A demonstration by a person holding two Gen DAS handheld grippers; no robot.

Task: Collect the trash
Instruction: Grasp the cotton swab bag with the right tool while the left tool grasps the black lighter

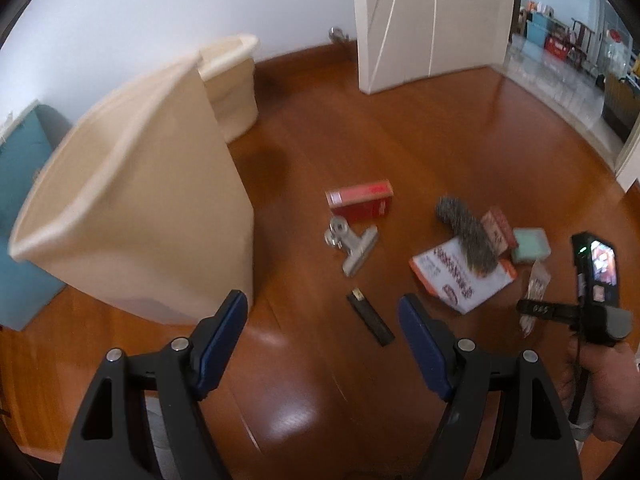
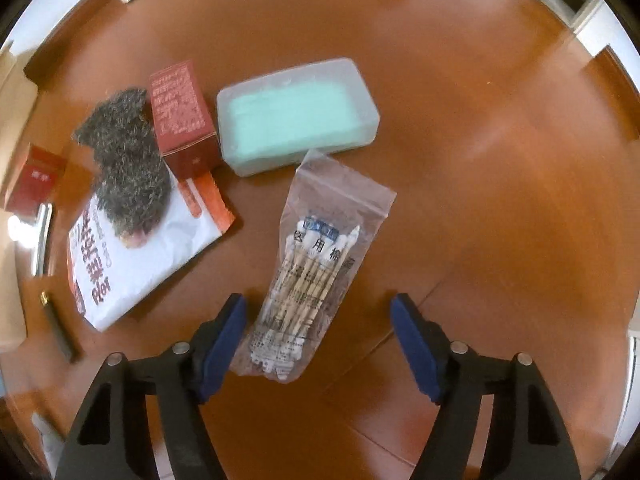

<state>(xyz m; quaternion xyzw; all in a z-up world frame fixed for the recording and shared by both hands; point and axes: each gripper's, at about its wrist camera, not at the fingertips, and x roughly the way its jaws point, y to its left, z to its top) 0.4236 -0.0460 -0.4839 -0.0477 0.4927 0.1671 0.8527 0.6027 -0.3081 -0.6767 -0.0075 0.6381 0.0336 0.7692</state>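
On the wooden floor [image 1: 440, 128], far left, stands the large beige bin [image 1: 132, 220], a smaller bin [image 1: 232, 80] behind it. Right of them lies the trash: white packet [image 2: 132, 264] under a grey fuzzy piece [image 2: 128, 164], green-filled clear box [image 2: 296, 112], swab bag [image 2: 312, 280], red box [image 1: 360, 200], metal clip [image 1: 352, 246], black lighter [image 1: 370, 316]. My left gripper [image 1: 322, 344] is spread wide, empty. My right gripper [image 2: 320, 344] is spread too, straddling the near end of the swab bag, not clamped.

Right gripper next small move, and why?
Probably ease the right gripper down and slightly left, then close on the cotton swab bag. Its jaws are open and empty; the bag lies flat on the floor, nearer the left finger.
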